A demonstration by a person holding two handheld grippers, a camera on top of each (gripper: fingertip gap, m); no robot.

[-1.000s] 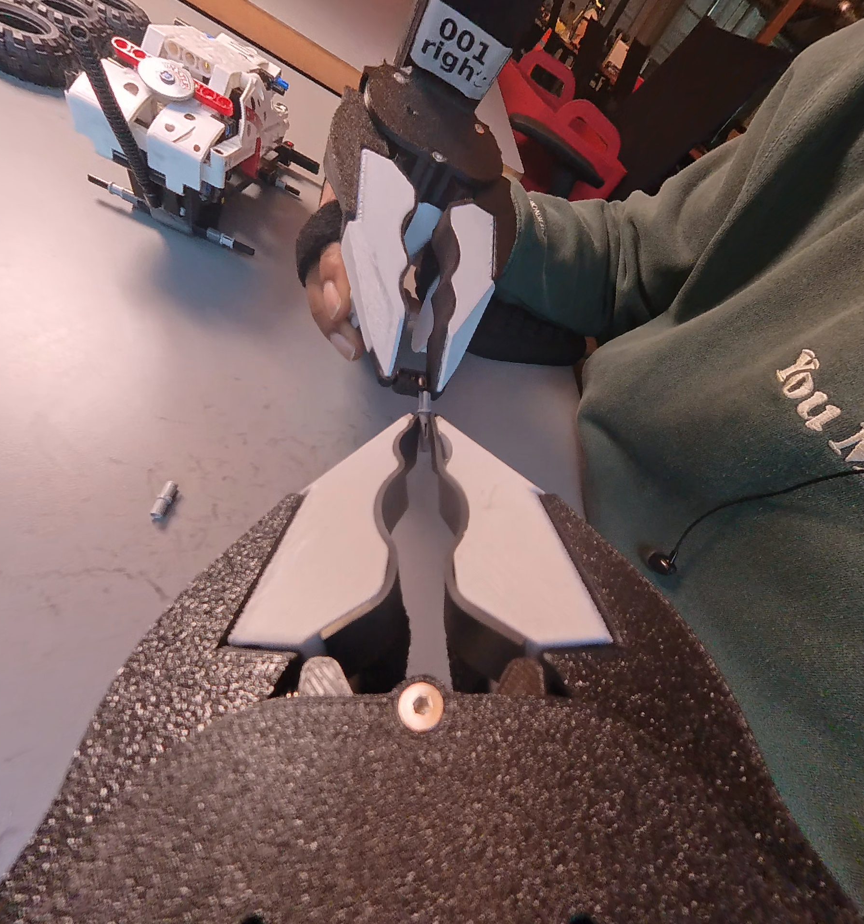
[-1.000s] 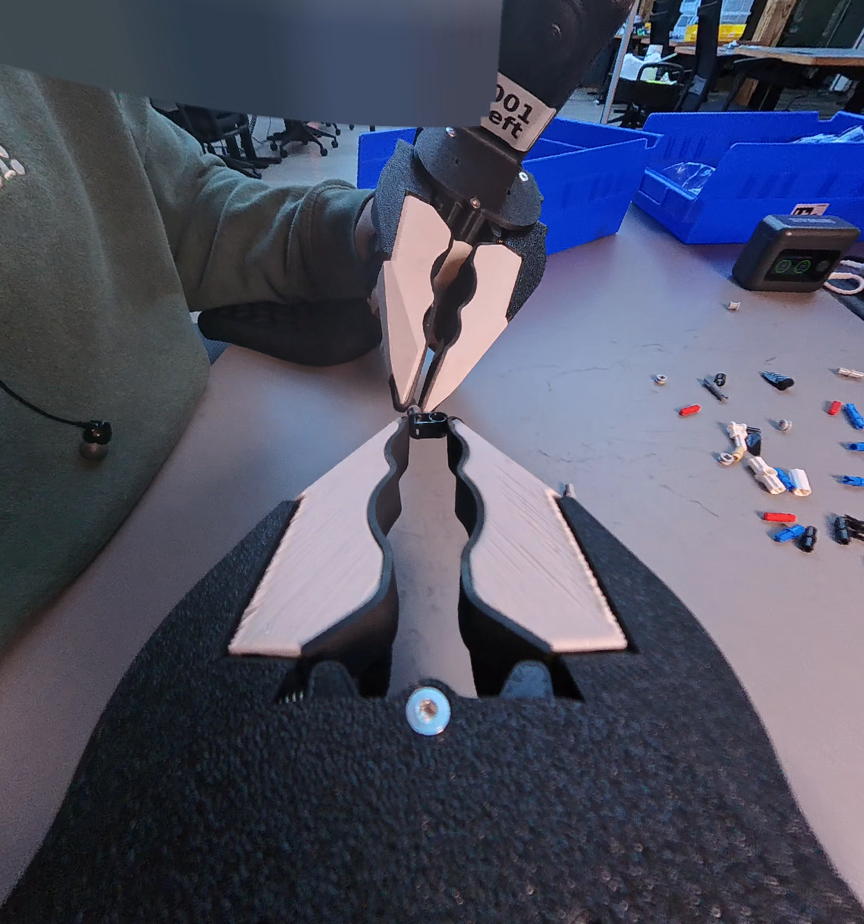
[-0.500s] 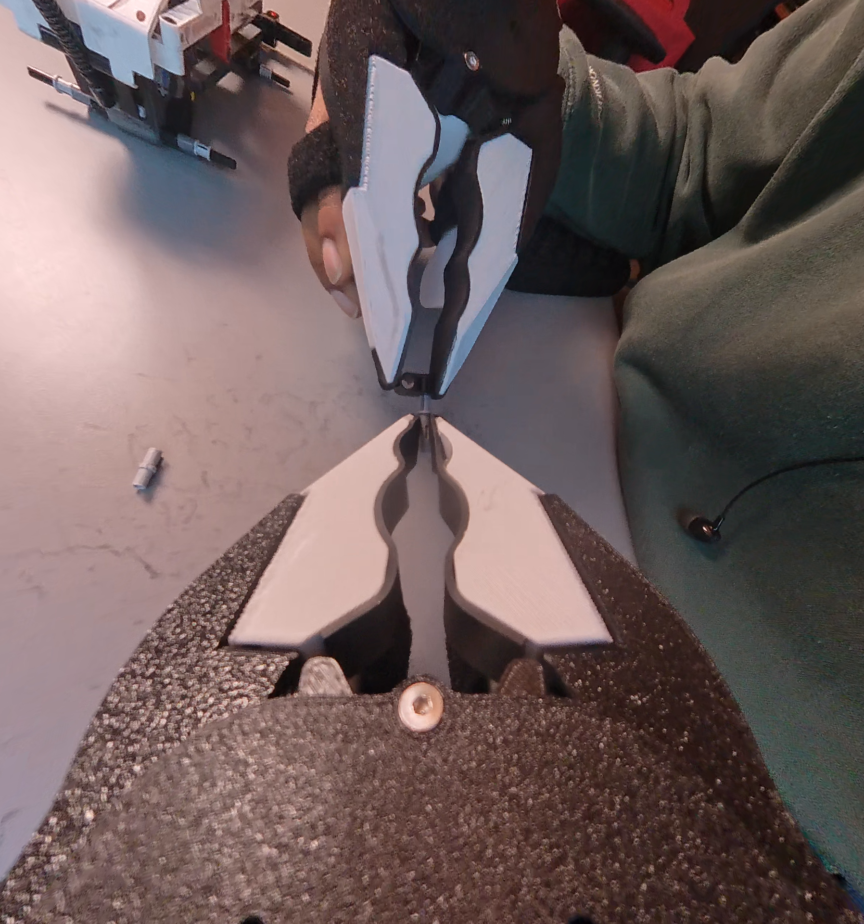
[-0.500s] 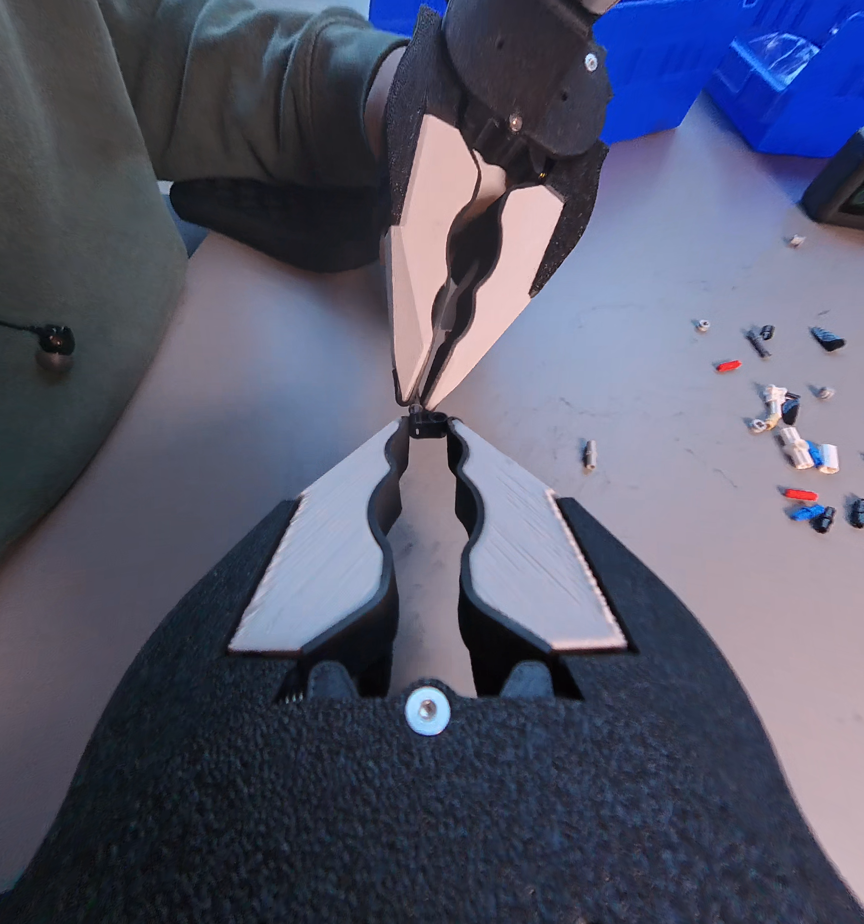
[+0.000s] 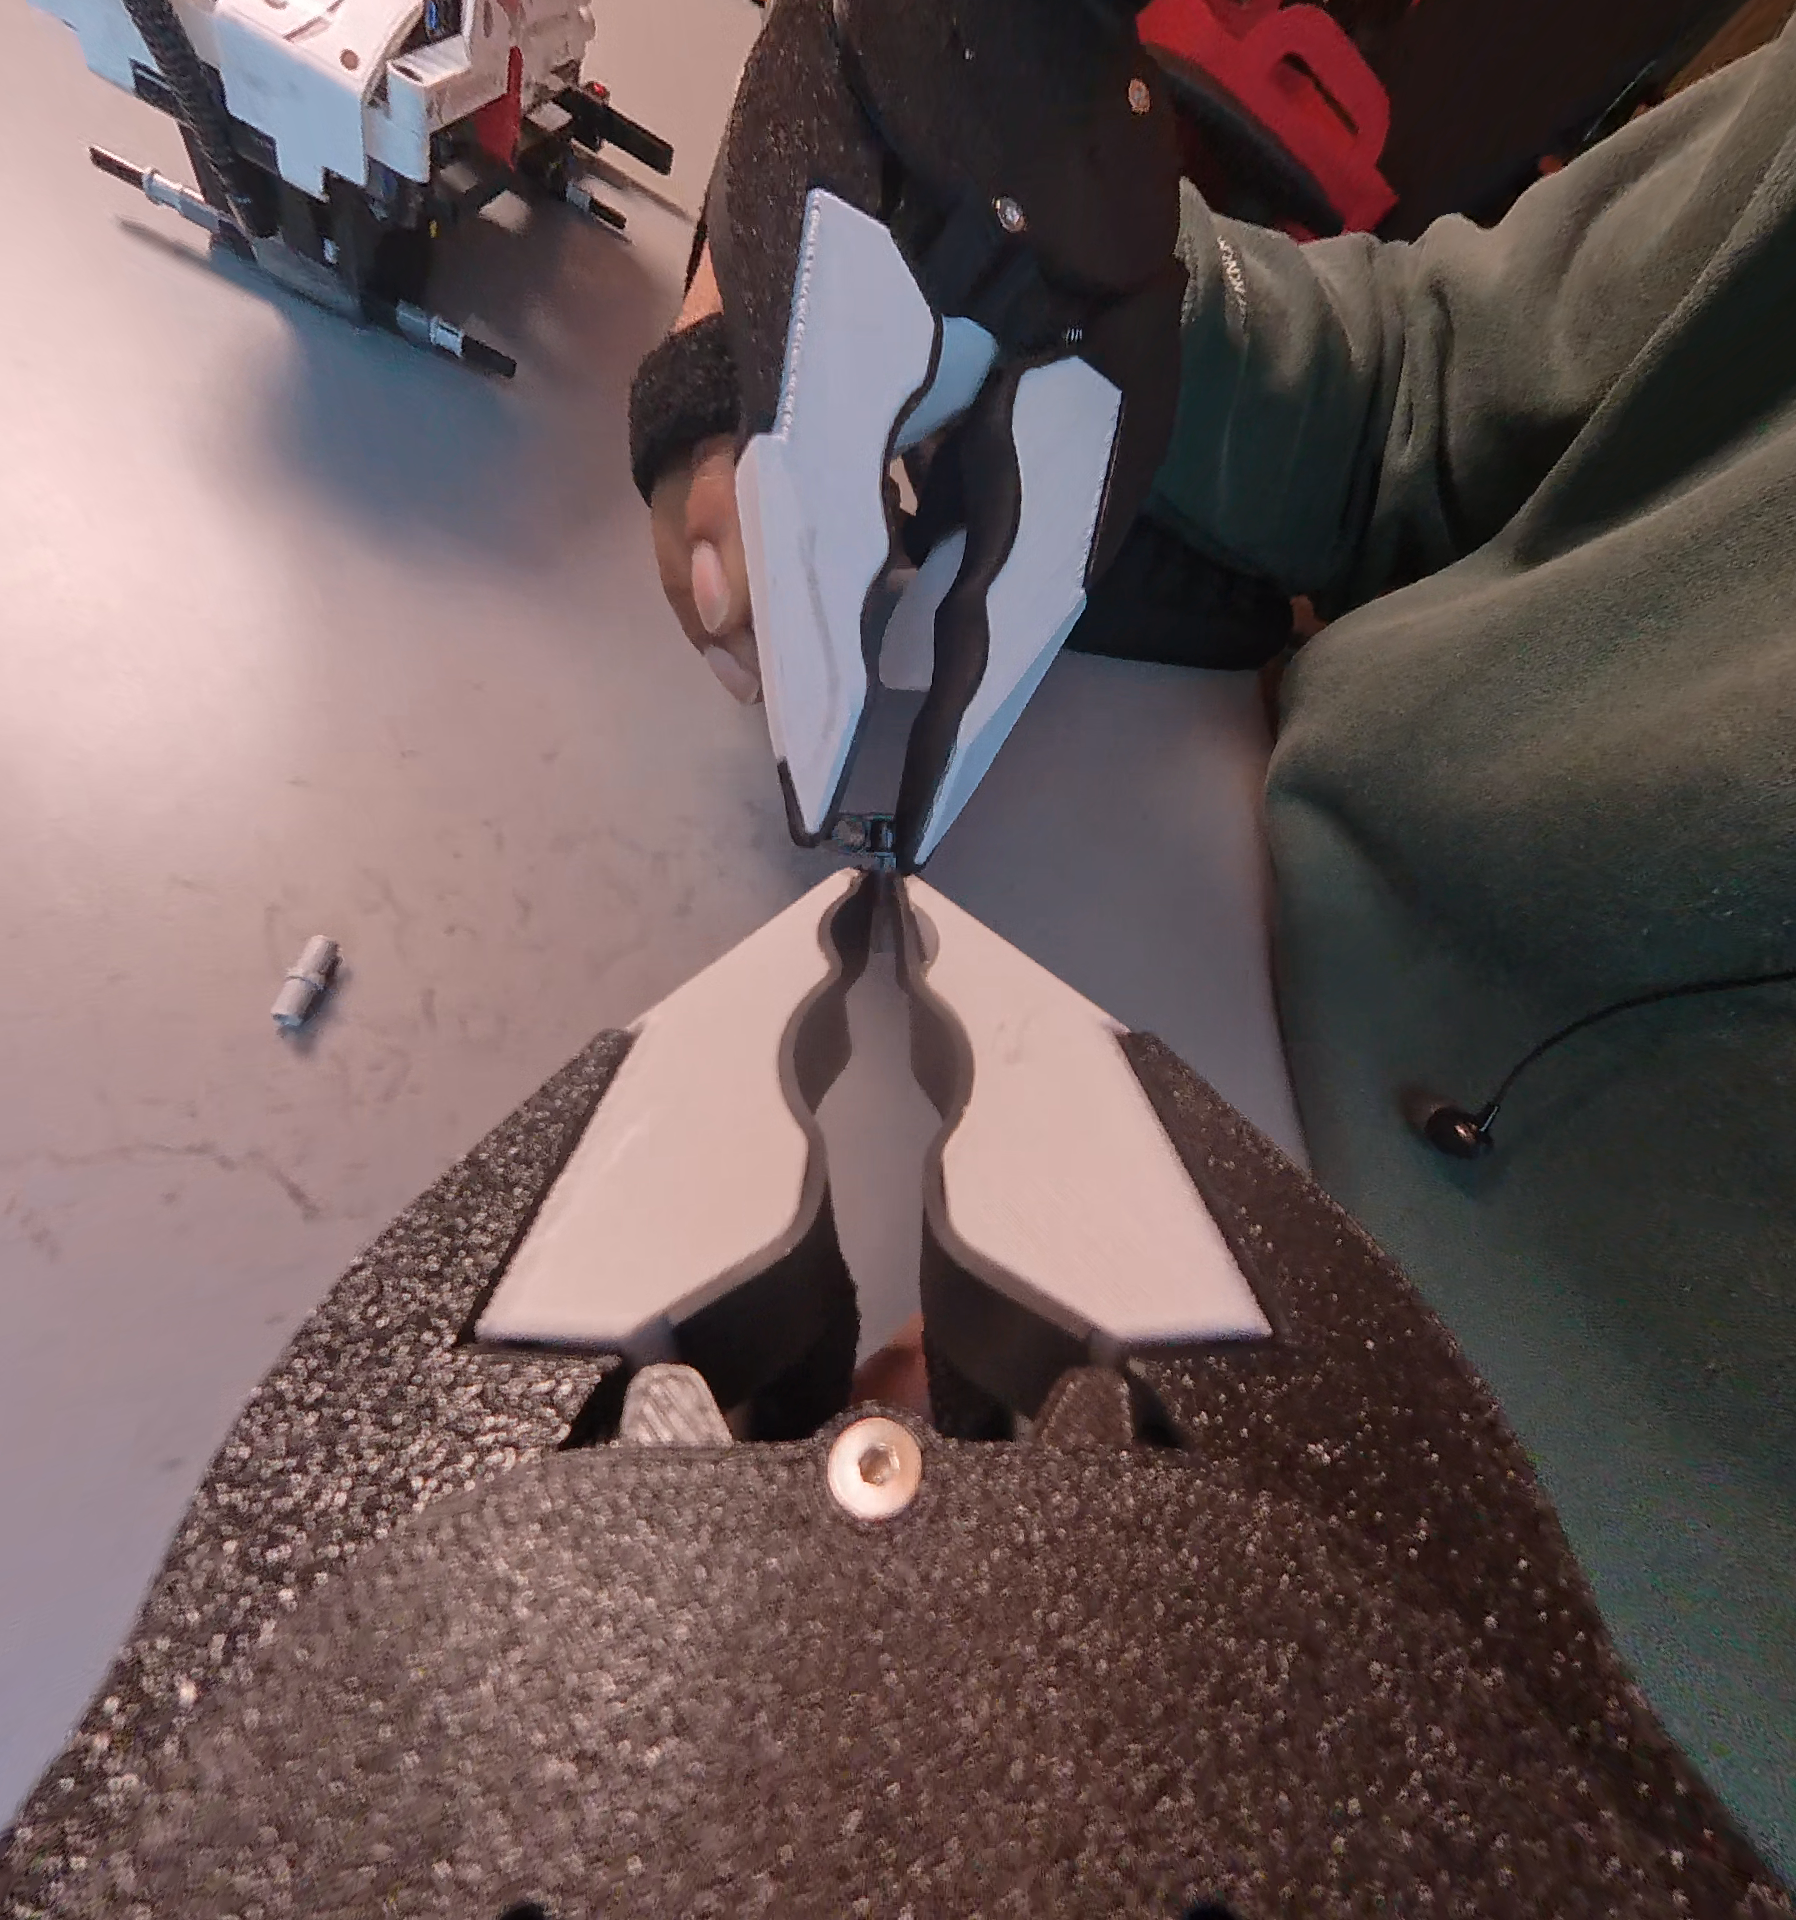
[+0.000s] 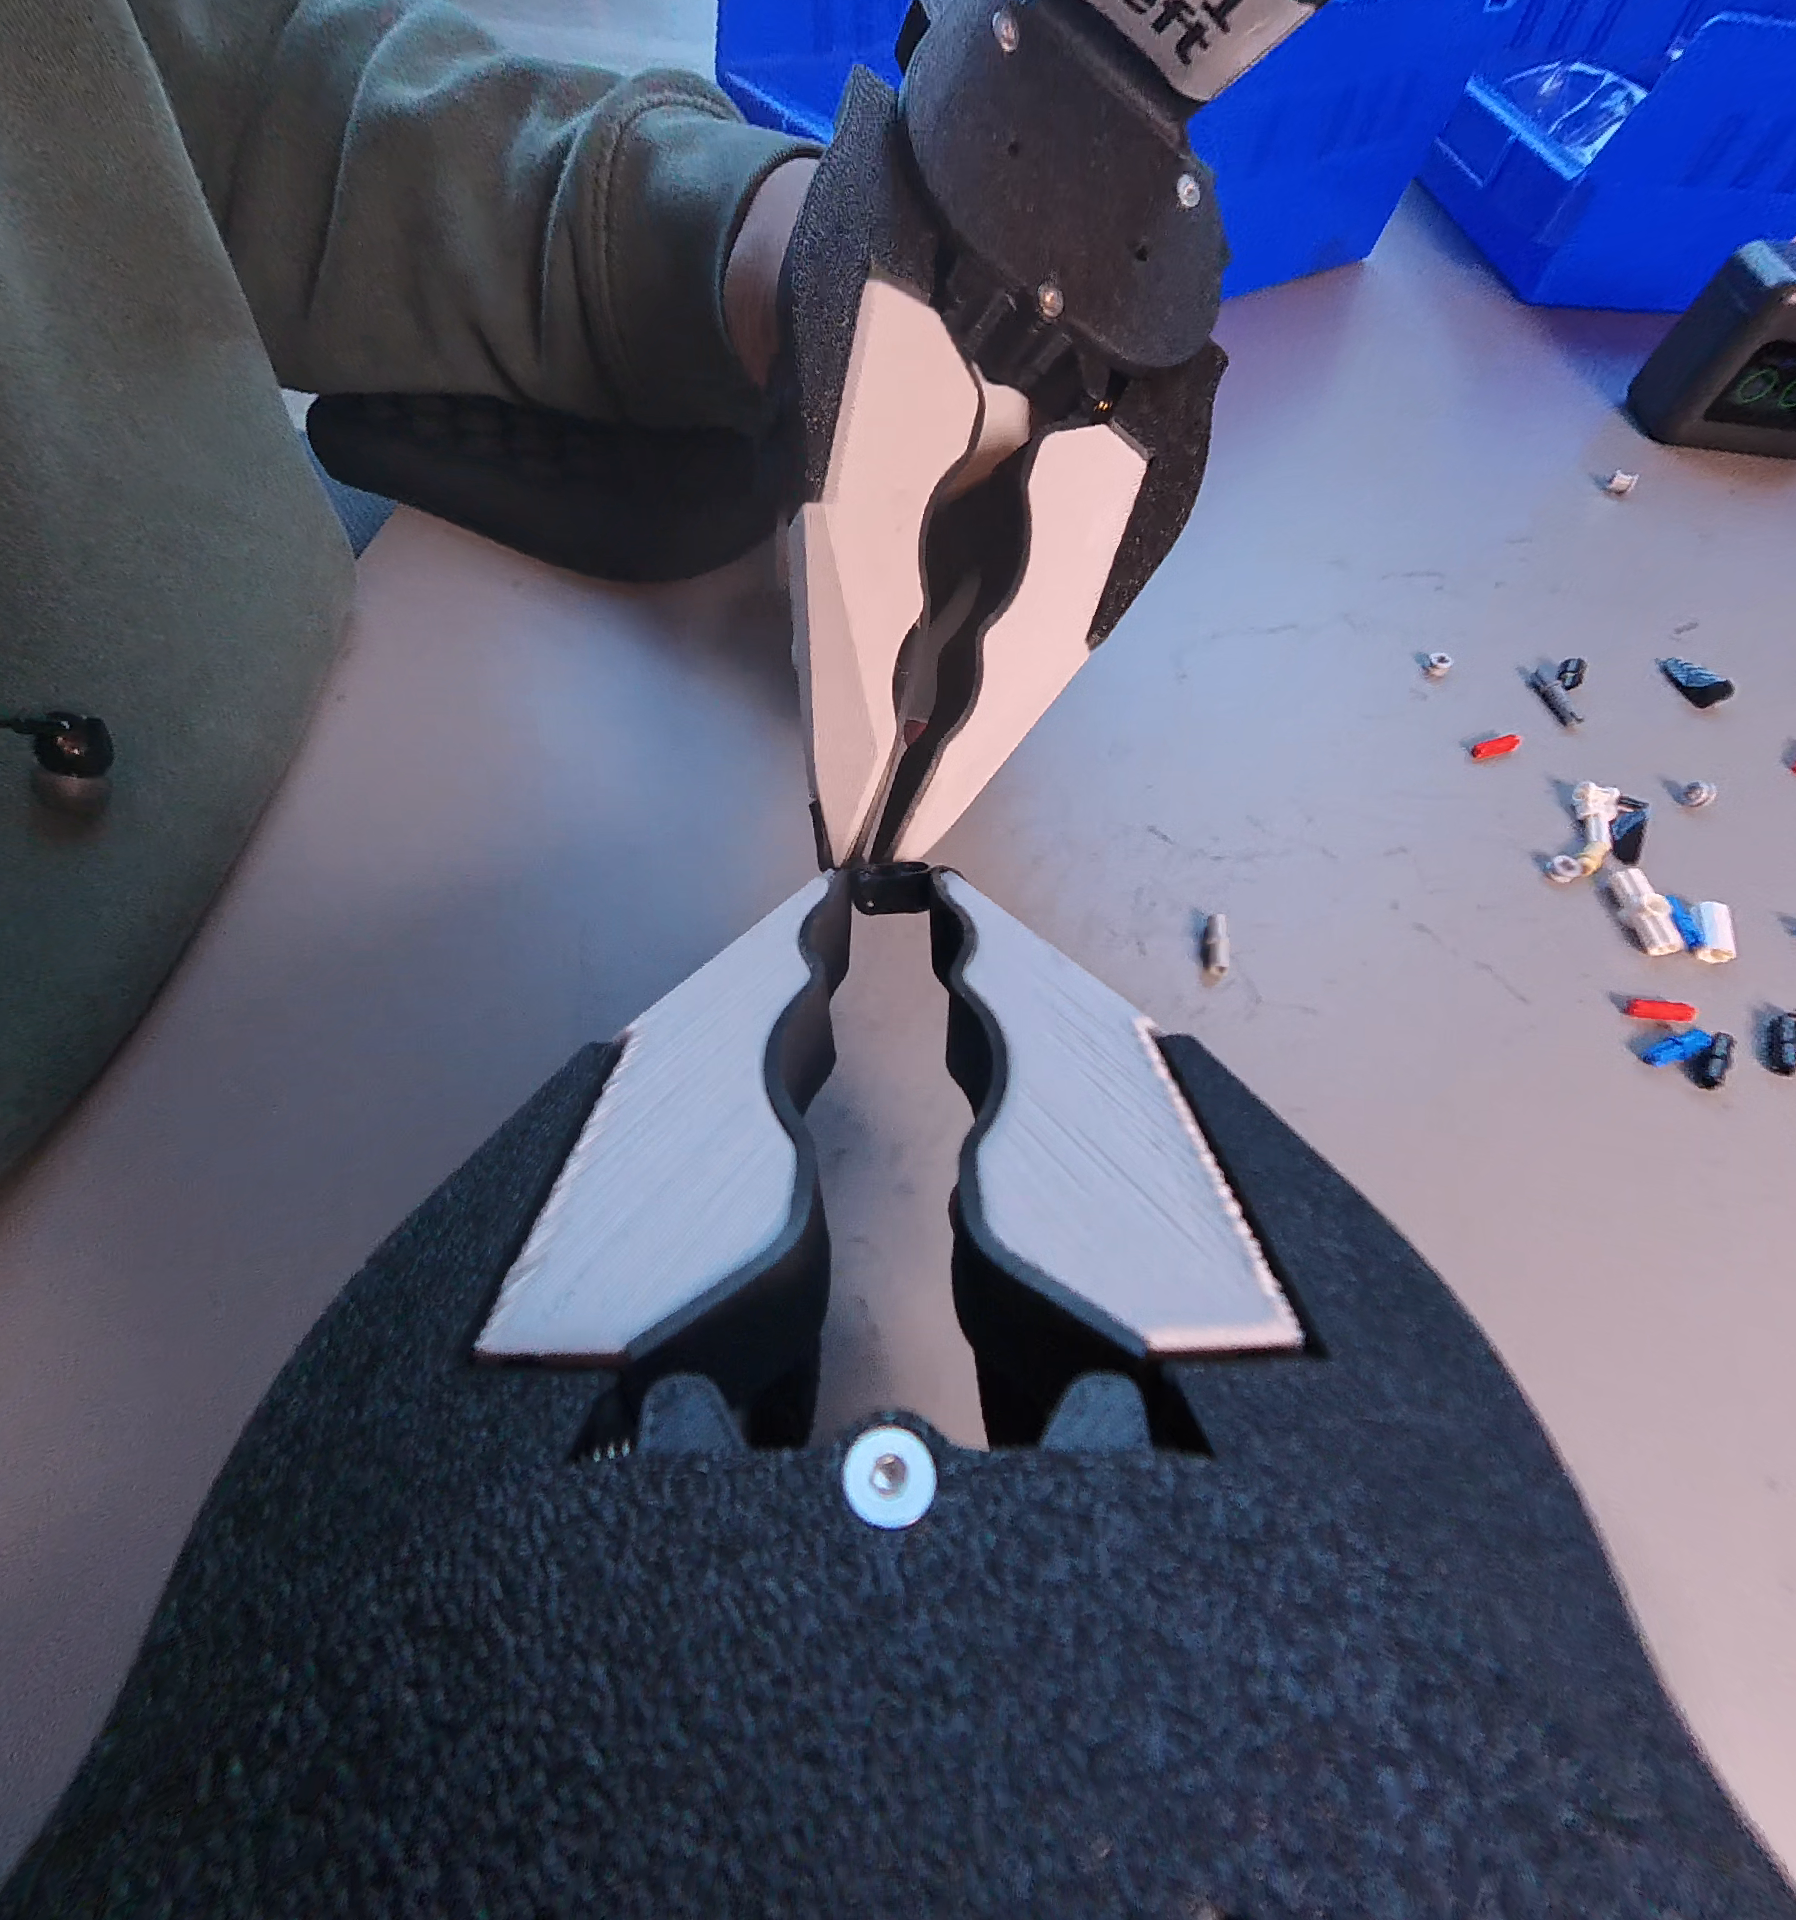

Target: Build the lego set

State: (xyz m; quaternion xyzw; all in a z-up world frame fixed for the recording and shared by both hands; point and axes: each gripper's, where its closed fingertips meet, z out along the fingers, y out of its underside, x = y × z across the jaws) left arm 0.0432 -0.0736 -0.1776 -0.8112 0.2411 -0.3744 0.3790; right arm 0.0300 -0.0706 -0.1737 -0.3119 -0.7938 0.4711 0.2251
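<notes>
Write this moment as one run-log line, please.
left gripper: shut on pin | right gripper: shut on connector | tips meeting above table

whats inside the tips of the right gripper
A small black lego connector is pinched between the right gripper tips. The left gripper touches it tip to tip; its own thin piece is mostly hidden.

Over the last second both views have tilted downward and closed in: the right gripper (image 5: 863, 836) now looms larger above the left gripper (image 5: 878, 883), while the white model (image 5: 354, 135) and loose grey pin (image 5: 304, 980) have shifted up-frame.
</notes>
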